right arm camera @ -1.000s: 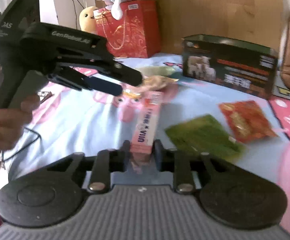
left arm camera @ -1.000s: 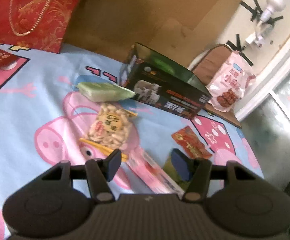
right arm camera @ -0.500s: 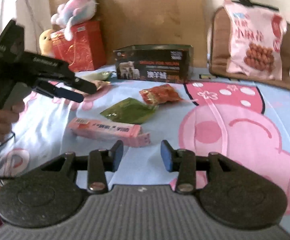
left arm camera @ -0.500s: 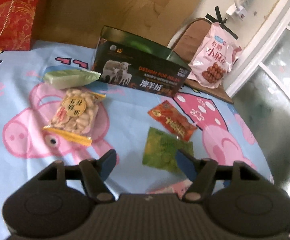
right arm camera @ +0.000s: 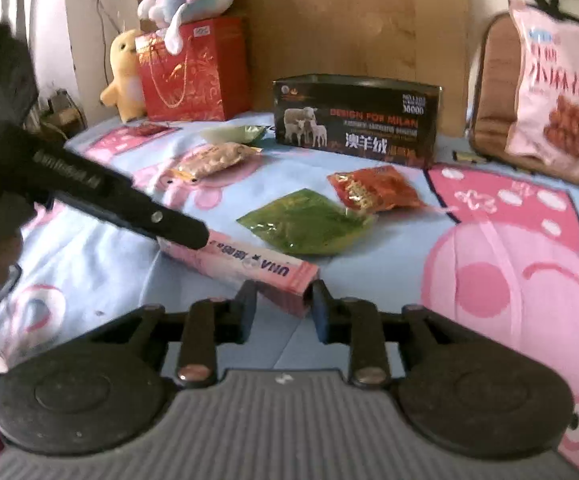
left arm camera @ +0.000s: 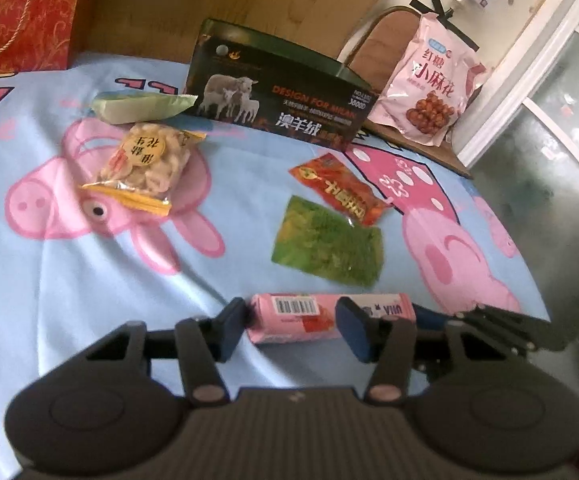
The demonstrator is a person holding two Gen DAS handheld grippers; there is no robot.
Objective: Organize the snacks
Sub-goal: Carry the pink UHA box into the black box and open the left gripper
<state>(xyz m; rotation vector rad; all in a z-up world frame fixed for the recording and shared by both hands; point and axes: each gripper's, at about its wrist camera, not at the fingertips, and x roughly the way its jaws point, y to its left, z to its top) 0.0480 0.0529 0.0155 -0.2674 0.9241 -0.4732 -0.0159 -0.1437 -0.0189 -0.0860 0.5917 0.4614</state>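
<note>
on the cartoon bedsheet (left arm camera: 49, 280) i work the pink box (left arm camera: 293, 316): left gripper (left arm camera: 289, 330) jaws spread around one end, right gripper (right arm camera: 283, 306) jaws bracketing the other, grip uncertain. next, pinch firmly and lift toward the dark carton (left arm camera: 277, 96).

Wooden headboard (right arm camera: 349, 20), cartoon-pig bedsheet (left arm camera: 69, 280)

We record that the pink snack box (right arm camera: 245, 266), clamped end-on by the right gripper (right arm camera: 283, 310) a second ago and released half a second ago, is again between its fingers at the near end. The left gripper (left arm camera: 291, 330), previously raised above the sheet, has come down with its open fingers either side of the box's barcode end (left arm camera: 295, 316).
</note>
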